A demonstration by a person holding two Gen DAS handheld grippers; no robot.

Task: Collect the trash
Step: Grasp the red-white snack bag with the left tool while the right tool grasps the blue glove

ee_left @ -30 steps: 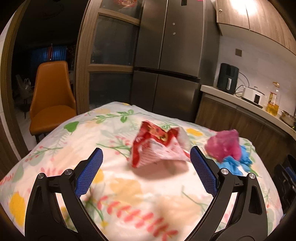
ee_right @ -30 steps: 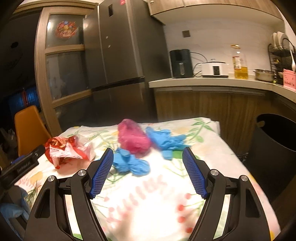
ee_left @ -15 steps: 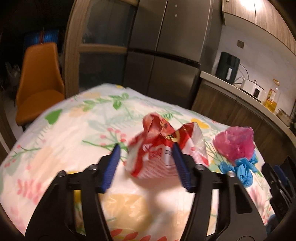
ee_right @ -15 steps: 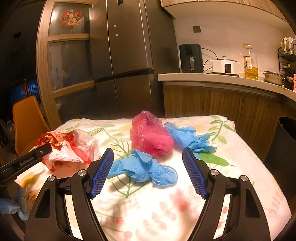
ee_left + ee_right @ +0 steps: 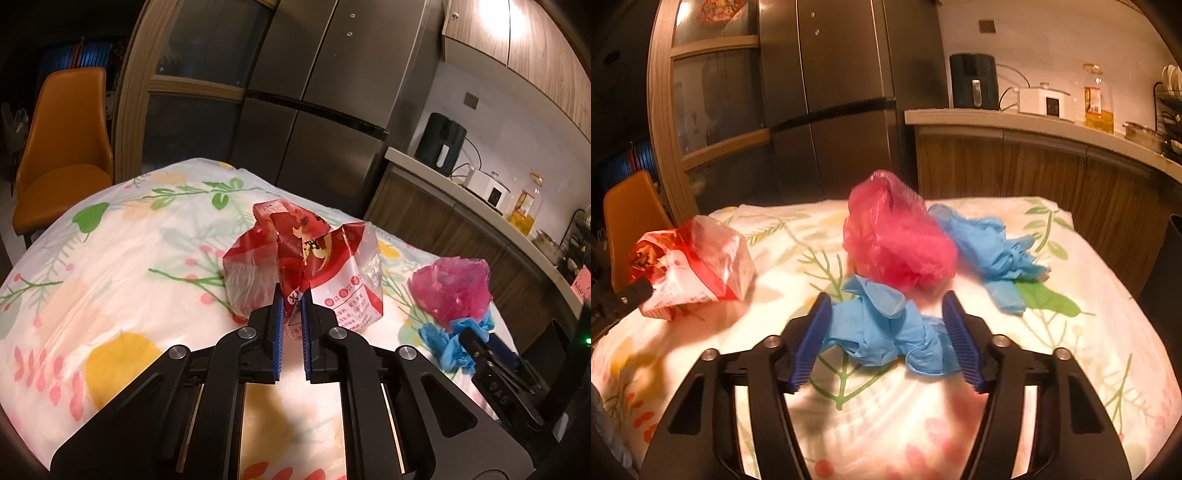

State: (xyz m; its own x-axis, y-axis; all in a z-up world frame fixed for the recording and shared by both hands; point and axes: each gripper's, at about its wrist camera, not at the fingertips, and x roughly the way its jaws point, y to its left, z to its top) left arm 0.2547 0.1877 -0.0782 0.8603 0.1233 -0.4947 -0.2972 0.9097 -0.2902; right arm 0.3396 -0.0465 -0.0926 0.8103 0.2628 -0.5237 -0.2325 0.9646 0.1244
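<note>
On the left of the flowered tabletop [image 5: 122, 258] lies a crumpled snack bag [image 5: 306, 258], red at its twisted top and clear lower down, with a white printed panel and small round marks near its bottom edge. The left tool [image 5: 291, 306] has just been closing, and its blue ribbed pads now pinch a fold at the bag's near edge, almost pressed together with only the thin film between them. In the right wrist view the same bag [image 5: 690, 266] sits at the tabletop's left side with the tip of the left tool [image 5: 635, 290] against it.

Near the middle sits a bunched pink plastic bag [image 5: 897, 247], translucent and puffed into a rough mound. Just in front of it and touching its base is a crumpled blue glove [image 5: 886, 336], thin and wrinkled, folded over on itself. The right tool [image 5: 886, 328] has just been closing: its jaws stand partly spread on either side of this glove, the blue pads at its two ends; whether they already press on it I cannot tell.

To the right of the pink bag, touching its far side, lies a second blue glove [image 5: 993, 251], spread out longer, with its fingers pointing toward the tabletop's right edge.
</note>
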